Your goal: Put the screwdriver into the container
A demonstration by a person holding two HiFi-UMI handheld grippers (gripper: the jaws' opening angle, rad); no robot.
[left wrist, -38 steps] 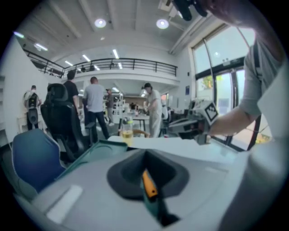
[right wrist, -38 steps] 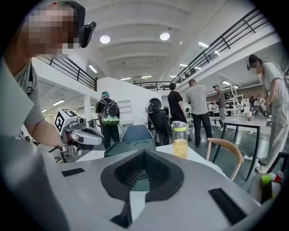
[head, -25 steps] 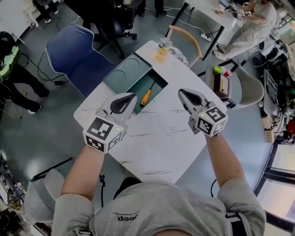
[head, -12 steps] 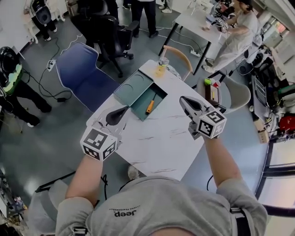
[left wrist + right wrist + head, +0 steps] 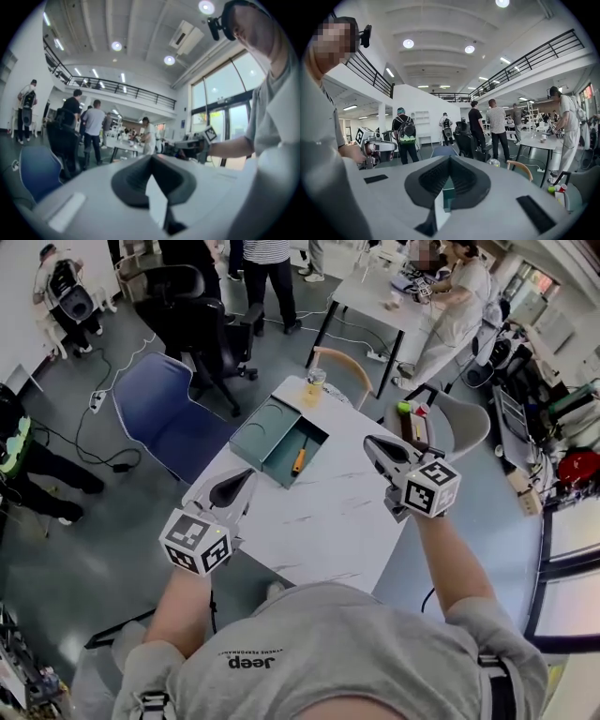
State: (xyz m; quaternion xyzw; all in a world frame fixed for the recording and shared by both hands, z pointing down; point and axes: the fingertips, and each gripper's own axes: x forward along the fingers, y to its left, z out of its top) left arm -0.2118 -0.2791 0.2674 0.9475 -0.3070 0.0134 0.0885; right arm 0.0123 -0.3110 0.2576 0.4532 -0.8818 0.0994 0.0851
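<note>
- Find the screwdriver (image 5: 299,459) lying in the open half of the container (image 5: 260,423), on the far part of the table (image 5: 323,521); orange handle toward the person, dark shaft pointing away.
- Judge the task as done, or very nearly, from how things lie.
- Note the left gripper (image 5: 249,472): jaws pressed together, nothing between them, held above the table's near left edge, well apart from the container.
- Note the right gripper (image 5: 368,441): jaws likewise together and empty, raised over the right side of the table.
- Expect a light, stiff tool, likely to roll on its round handle and to slide on the tray floor.
- Expect a slim, smooth metal shaft, likely slippery in the pads.
- If a regrip is needed, take the handle across its middle, where thickest and probably grippiest; avoid the shaft.
- Watch the container wall just beside the handle: little room for a jaw on that side.
- Treat as sturdy, not fragile.
</note>
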